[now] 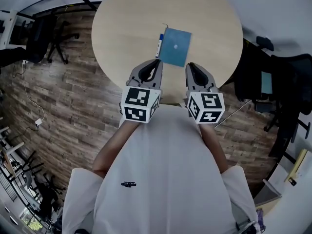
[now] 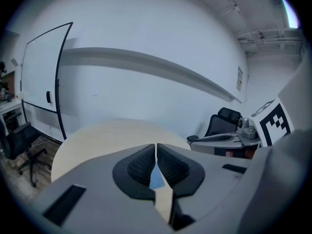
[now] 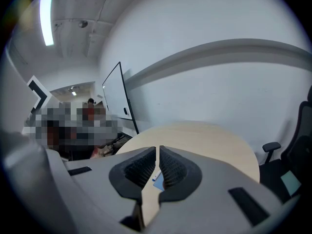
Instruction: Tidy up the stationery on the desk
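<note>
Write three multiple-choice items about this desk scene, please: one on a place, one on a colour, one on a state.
1. Where does the marker lie, relative to the notebook?
A. on top of it
B. far away, on the floor
C. beside its left edge in the head view

2. What colour is the notebook?
A. blue
B. red
C. green

3. How do the jaws of the left gripper stand?
A. wide open
B. shut, with nothing held
C. shut on the marker

Answers:
1 C, the head view shows it alongside that edge.
2 A, its cover is plainly blue.
3 B, the left gripper view shows the pads together and empty.
</note>
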`<action>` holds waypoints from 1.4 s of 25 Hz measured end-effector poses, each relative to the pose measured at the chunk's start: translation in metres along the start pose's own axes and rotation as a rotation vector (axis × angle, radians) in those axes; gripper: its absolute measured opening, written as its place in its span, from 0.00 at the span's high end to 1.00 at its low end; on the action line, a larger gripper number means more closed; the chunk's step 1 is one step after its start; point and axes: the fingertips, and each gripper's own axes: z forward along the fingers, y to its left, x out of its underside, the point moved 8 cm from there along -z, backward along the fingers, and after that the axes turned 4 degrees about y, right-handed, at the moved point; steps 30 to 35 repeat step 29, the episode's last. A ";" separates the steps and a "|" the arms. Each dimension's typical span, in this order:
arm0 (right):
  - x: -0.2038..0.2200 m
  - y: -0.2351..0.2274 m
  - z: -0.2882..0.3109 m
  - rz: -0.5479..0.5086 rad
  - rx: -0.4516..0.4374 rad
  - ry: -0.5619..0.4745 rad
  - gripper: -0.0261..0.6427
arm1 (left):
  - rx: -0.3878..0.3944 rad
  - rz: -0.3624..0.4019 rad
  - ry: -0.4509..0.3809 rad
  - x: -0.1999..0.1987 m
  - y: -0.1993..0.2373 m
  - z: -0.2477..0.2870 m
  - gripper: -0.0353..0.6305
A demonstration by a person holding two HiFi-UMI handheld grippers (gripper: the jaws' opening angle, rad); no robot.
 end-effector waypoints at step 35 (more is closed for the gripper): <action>-0.003 0.012 -0.012 -0.060 -0.032 -0.028 0.89 | 0.012 0.004 -0.017 0.003 -0.020 -0.004 0.90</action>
